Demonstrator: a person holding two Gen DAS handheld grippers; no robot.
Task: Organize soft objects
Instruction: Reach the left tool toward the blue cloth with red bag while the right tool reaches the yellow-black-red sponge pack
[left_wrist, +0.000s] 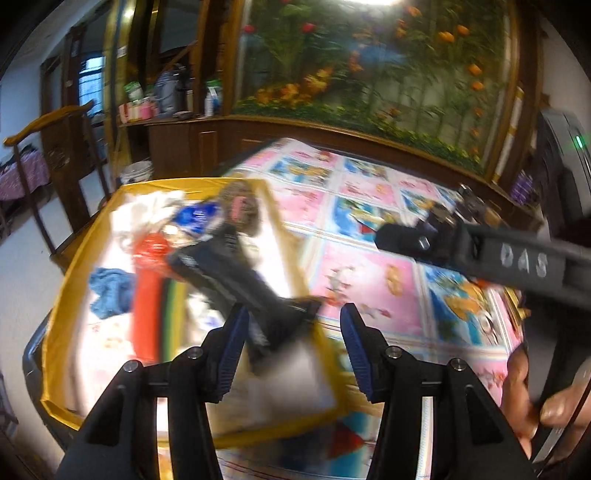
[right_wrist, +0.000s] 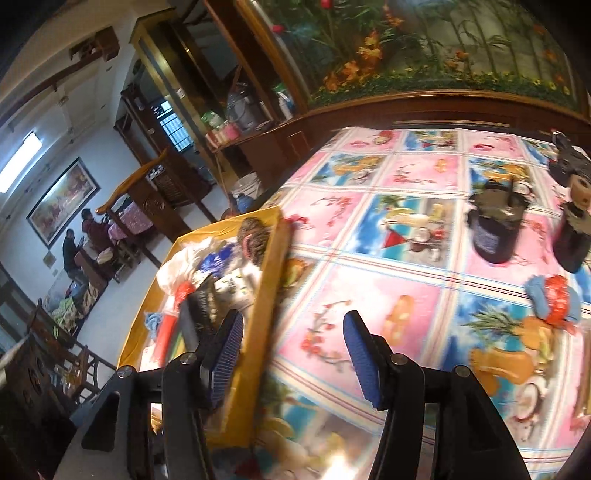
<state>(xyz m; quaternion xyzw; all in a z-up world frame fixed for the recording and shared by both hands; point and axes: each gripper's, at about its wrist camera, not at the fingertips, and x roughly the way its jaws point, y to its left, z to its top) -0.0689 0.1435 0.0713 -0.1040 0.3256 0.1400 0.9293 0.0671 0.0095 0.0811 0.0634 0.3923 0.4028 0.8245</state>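
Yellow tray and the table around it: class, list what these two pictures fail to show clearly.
- Left wrist view: contents of the yellow tray are motion-blurred; only colours read.
- Right wrist view: the tray's near end is hidden behind the right gripper.
- Right wrist view: two dark items are too blurred to identify; the second is cut by the edge.

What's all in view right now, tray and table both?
tray: one, yellow-rimmed, left part of the table
soft items in tray: heap, count unclear; red, blue, white, black, brown
tablecloth: one, pink and blue picture squares
dark socks: two, black, far right on the cloth
blue and red bundle: one, right edge of the cloth
left gripper: jaws apart, empty
right gripper: jaws apart, empty
hand: one, lower right, left wrist view
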